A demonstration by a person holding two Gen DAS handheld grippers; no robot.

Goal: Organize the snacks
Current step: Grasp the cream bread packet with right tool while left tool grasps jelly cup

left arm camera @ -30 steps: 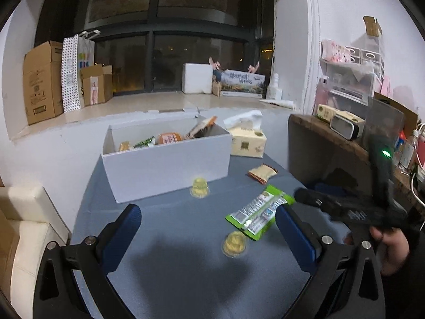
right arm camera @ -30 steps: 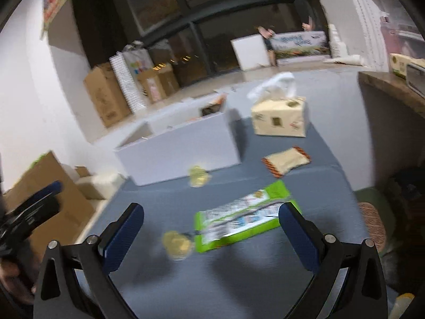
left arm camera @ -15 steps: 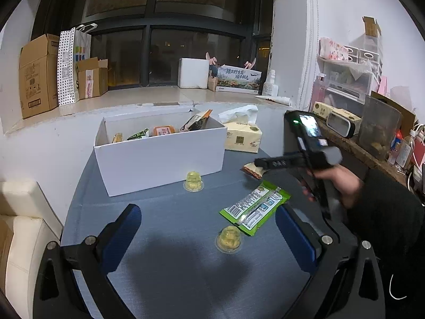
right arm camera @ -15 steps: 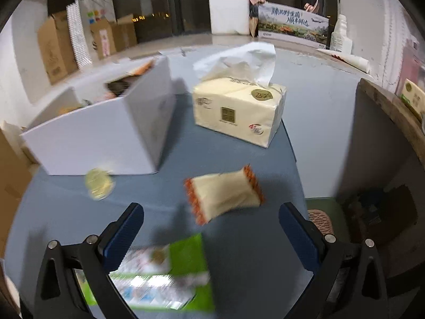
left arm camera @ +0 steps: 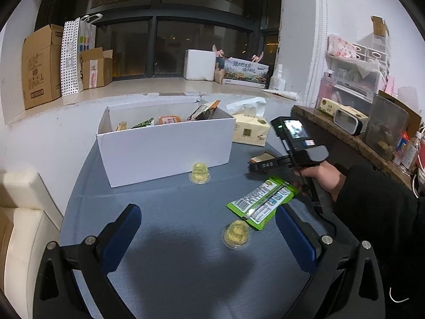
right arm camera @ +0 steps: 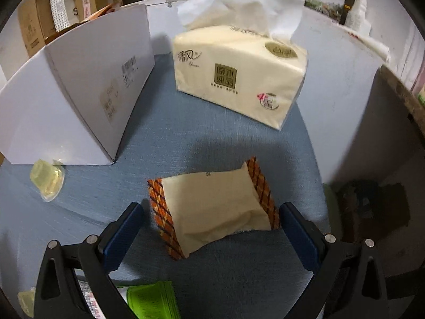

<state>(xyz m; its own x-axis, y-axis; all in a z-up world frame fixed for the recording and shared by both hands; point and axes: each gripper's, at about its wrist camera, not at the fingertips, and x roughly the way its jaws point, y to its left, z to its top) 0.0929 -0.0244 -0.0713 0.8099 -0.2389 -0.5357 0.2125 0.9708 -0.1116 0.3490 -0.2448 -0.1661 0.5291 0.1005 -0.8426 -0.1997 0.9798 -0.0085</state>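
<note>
Spreading wide and empty, both tools, right tool (right arm camera: 211, 235) straddling cream packet (right arm camera: 212, 207), blue tablecloth (left arm camera: 172, 260), dark windows (left arm camera: 170, 50)

Dark night windows (left arm camera: 170, 50) above a pale stone sill (left arm camera: 148, 86) with brown cardboard boxes (left arm camera: 39, 66); white walls (left arm camera: 297, 26), cream leather sofa (left arm camera: 21, 212) beside the bench's left edge.

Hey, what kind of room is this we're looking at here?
Probably a lived-in room at home, maybe a living room or a spare room. A cream sofa sits beside the table, cardboard boxes line the window ledge, and a cluttered shelf stands on the right.
</note>
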